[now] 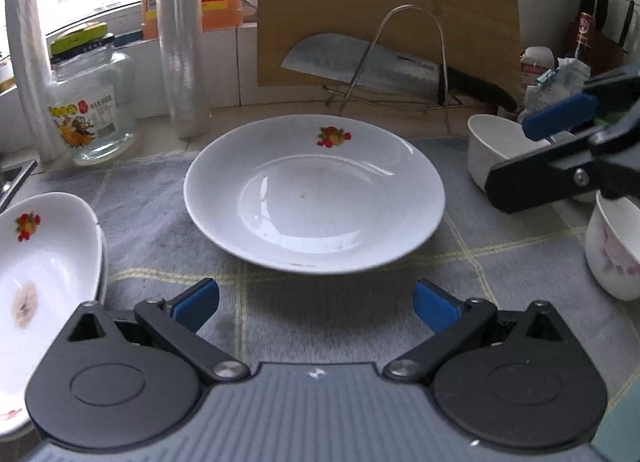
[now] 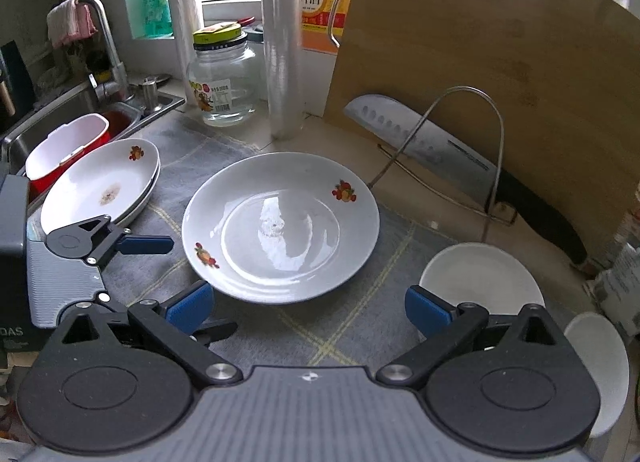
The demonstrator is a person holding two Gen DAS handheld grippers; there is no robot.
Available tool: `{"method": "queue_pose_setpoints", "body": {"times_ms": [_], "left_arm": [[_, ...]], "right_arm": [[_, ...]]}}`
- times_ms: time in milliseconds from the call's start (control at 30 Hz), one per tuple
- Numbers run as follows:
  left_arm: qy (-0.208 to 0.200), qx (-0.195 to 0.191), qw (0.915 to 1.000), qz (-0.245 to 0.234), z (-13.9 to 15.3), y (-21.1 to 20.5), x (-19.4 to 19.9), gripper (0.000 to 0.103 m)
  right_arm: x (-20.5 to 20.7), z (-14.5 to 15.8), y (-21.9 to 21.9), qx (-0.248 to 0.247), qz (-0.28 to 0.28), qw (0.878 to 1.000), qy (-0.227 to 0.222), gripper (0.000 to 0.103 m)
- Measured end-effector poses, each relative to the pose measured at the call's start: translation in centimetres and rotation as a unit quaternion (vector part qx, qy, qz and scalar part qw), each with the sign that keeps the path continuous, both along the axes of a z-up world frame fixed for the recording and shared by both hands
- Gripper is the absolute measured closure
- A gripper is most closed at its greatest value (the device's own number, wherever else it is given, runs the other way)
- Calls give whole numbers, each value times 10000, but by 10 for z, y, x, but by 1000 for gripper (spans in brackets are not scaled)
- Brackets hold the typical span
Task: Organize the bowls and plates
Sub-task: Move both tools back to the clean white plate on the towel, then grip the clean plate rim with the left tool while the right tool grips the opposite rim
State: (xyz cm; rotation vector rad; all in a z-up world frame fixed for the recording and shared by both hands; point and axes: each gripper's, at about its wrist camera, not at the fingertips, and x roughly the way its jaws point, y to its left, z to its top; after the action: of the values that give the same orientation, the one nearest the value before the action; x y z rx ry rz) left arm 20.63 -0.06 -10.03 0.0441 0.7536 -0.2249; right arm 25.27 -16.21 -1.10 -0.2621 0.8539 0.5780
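Both wrist views look forward, close and low; they share the plate (image 1: 314,198) (centre of each).

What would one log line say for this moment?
left gripper: open, empty | right gripper: open, empty | plate: on cloth, untouched

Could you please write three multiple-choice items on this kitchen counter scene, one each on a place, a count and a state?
1. Where is the knife?
A. In the sink
B. Against the cutting board
C. On the big plate

2. How many fruit prints are on the big plate?
A. Two
B. Four
C. None

3. The left gripper is:
A. Shut on a bowl
B. Shut on a jar
C. Open

Answers:
1 B, it leans against the board behind the wire rack.
2 A, the right view shows two.
3 C, its blue fingers stand apart, empty.
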Motion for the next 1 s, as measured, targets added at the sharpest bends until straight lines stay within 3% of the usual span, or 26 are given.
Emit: {"method": "queue_pose_setpoints", "body": {"times_ms": [167, 333, 700, 1000], "left_arm": [[83, -142, 9997, 190, -5, -1, 12, 1], [36, 232, 9995, 215, -8, -12, 18, 0], [-143, 176, 9994, 264, -9, -11, 20, 0], [-171, 156, 9996, 171, -10, -9, 21, 0]], "right_arm": [[24, 0, 10, -205, 167, 9996, -79, 0], [52, -4, 18, -265, 381, 9989, -52, 0], [123, -20, 42, -74, 1170, 9915, 564, 0], [149, -42, 60, -181, 1603, 9832, 854, 0]]}}
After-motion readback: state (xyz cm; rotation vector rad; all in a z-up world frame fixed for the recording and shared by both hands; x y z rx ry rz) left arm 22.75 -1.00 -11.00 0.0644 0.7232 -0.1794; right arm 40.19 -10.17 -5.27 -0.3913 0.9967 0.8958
